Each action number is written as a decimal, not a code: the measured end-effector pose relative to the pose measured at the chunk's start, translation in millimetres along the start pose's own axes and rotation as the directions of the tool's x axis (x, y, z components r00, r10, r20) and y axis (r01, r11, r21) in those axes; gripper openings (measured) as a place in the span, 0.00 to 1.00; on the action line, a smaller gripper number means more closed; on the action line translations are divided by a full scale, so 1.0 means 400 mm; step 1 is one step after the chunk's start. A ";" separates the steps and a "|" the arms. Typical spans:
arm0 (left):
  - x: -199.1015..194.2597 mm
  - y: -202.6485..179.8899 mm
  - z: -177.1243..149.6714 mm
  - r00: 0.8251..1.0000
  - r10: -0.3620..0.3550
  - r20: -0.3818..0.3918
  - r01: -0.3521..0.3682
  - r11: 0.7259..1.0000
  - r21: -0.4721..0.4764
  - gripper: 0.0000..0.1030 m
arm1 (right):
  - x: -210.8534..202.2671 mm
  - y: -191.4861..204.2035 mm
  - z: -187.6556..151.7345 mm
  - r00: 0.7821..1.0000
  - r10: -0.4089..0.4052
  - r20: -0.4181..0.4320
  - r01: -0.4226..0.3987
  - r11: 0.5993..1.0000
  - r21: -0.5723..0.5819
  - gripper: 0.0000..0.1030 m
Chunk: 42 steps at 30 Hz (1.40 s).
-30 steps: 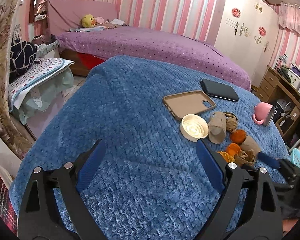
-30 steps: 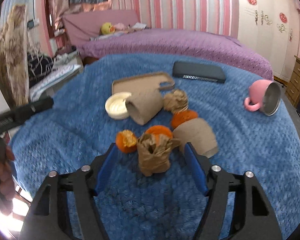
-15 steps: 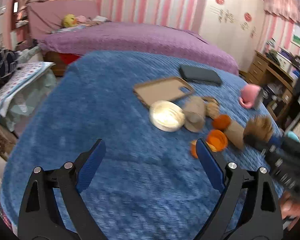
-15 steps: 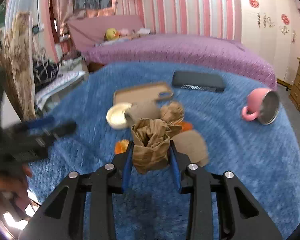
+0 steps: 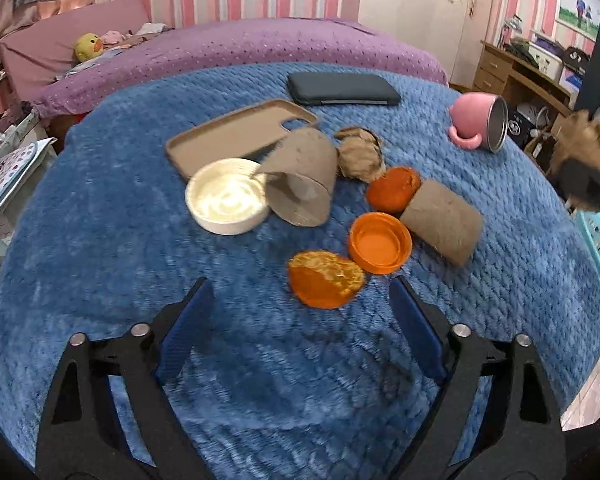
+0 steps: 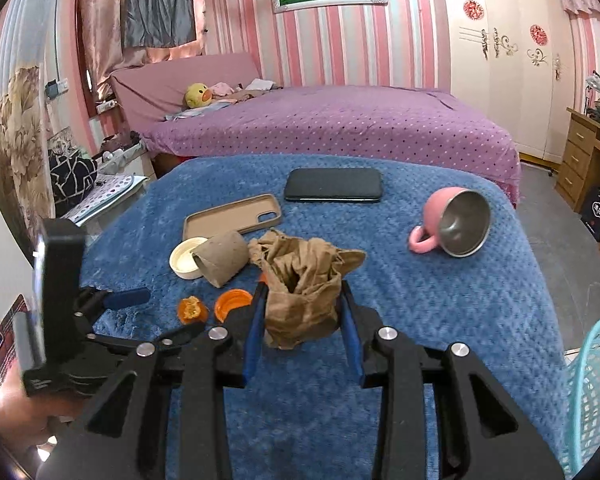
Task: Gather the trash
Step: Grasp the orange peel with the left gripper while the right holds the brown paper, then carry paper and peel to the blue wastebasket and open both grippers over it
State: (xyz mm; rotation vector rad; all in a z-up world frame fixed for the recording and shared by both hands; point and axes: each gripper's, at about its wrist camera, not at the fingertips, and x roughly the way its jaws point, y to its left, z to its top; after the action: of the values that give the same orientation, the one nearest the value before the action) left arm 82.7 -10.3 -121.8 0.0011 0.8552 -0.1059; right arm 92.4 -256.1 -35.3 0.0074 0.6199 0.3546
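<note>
Right gripper [image 6: 303, 320] clamped crumpled brown paper [image 6: 302, 288] above the blue blanket [image 6: 440, 280]; left gripper [image 5: 300, 320], jaws apart and just narrowing, held nothing.

A: Left claw [image 5: 298, 306]?
B: Jaws apart and have just been closing, nothing gripped; orange peel piece [image 5: 326, 279] lies just ahead on blue blanket [image 5: 100, 248].
A: Neighbours?
B: Orange cap [image 5: 380, 242] touching peel.

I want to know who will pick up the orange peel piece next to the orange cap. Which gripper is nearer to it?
Left. The left gripper hovers open right at the orange peel piece. The right gripper, shut on a crumpled brown paper bag, is farther away.
</note>
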 end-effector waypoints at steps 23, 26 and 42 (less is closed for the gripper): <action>-0.158 -0.060 0.069 0.978 -0.046 0.202 0.048 0.999 -0.004 0.30 | -0.112 -0.084 -0.001 0.995 -0.038 0.092 0.034 0.998 0.048 0.35; -0.170 -0.082 0.077 0.974 -0.059 0.219 0.059 0.998 0.006 0.30 | -0.127 -0.106 0.002 0.993 -0.057 0.103 0.050 0.996 0.070 0.35; -0.218 -0.194 0.084 0.953 -0.141 0.267 0.133 0.990 0.047 0.30 | -0.308 -0.321 0.015 0.941 -0.277 0.196 0.230 0.945 0.232 0.35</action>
State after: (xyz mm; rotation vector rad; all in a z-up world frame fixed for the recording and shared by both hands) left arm 44.1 -80.7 -31.0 -0.0449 0.5804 -0.2435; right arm 44.1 -416.6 25.1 0.1629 0.4214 0.0342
